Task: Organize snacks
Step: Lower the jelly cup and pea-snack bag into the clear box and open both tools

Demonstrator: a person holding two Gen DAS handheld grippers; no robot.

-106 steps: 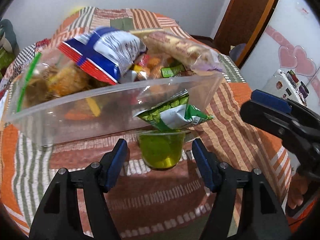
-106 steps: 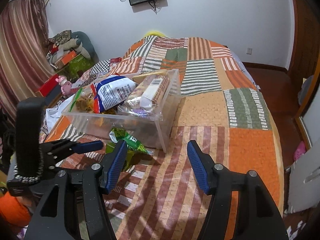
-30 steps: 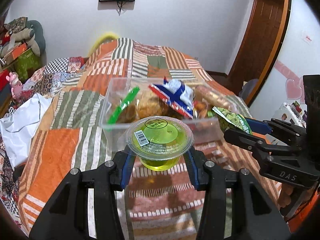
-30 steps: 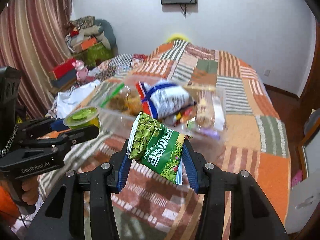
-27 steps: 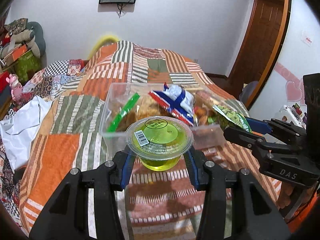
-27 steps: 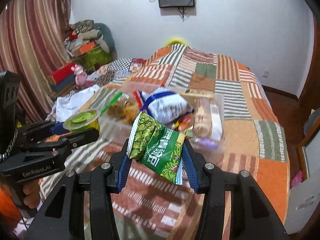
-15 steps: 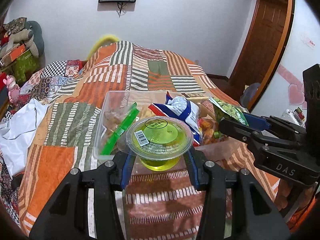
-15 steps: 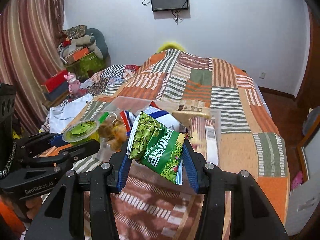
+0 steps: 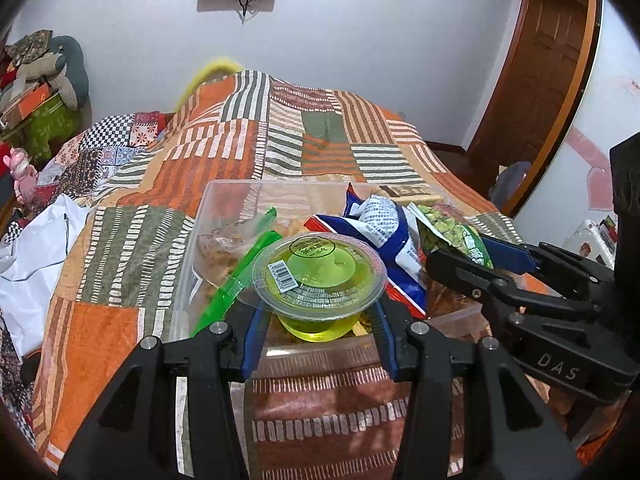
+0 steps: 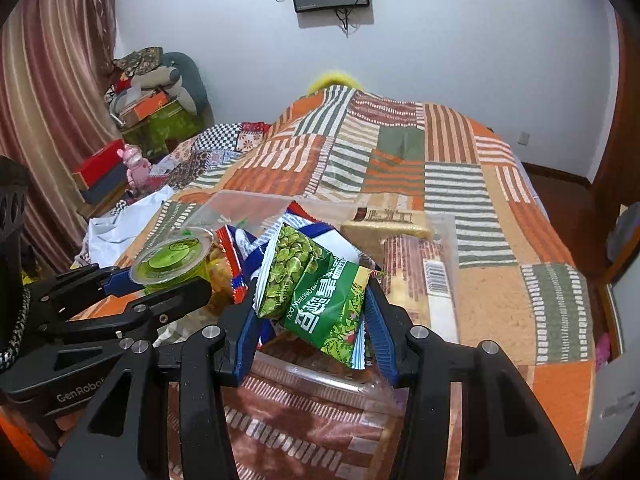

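My left gripper (image 9: 318,330) is shut on a green jelly cup (image 9: 318,276) with a clear lid and holds it over the near edge of a clear plastic bin (image 9: 224,200) on the bed. The cup also shows in the right wrist view (image 10: 172,262). My right gripper (image 10: 310,320) is shut on a green pea snack bag (image 10: 316,288), held above the bin's near rim (image 10: 320,384). The bag also shows in the left wrist view (image 9: 452,232). The bin holds a blue-white-red bag (image 9: 384,224), a green-sealed zip bag (image 9: 236,272) and wrapped biscuits (image 10: 424,276).
The bin sits on a striped patchwork bedspread (image 9: 132,248). White cloth (image 9: 28,256) lies at the bed's left edge. Boxes and a pink toy (image 10: 134,168) stand by the curtain at left. A wooden door (image 9: 540,80) is at right.
Both grippers picked up their snacks, lifted them and moved forward; the cup and the pea bag now hang over the bin instead of in front of it.
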